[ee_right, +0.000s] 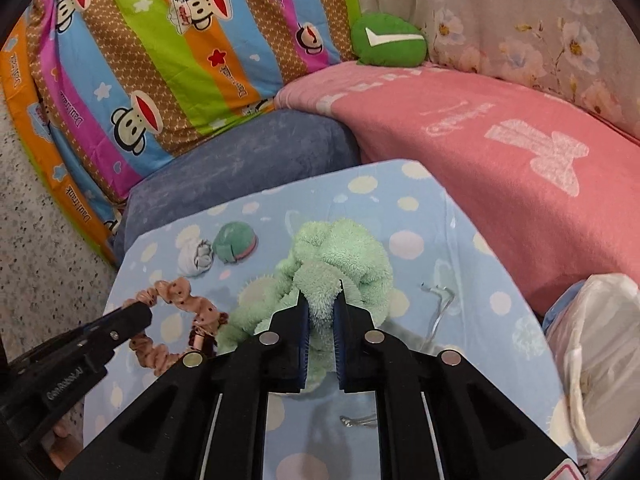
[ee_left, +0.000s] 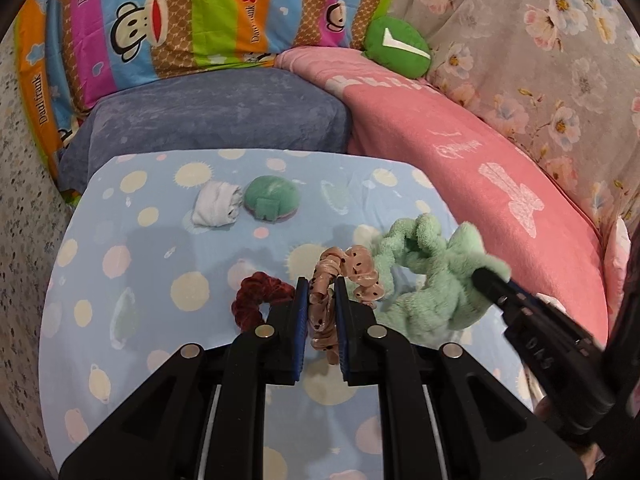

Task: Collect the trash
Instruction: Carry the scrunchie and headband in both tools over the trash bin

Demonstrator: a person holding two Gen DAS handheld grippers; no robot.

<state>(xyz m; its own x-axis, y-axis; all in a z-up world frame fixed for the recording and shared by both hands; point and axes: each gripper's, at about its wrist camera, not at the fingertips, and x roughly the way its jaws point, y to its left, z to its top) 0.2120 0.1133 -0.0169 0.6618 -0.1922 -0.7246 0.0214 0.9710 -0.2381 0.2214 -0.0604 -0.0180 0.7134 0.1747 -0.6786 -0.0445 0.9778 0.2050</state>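
Observation:
My left gripper is shut on a beige dotted scrunchie, lifted a little above the blue spotted sheet. The scrunchie also shows in the right wrist view with the left gripper on it. My right gripper is shut on a fluffy mint-green headband, which shows in the left wrist view held by the right gripper. A dark red scrunchie lies on the sheet left of my left gripper.
A white rolled cloth and a green round pad lie farther back on the sheet. A white plastic bag stands open at the right. Pink blanket, grey-blue cushion and striped pillow lie behind.

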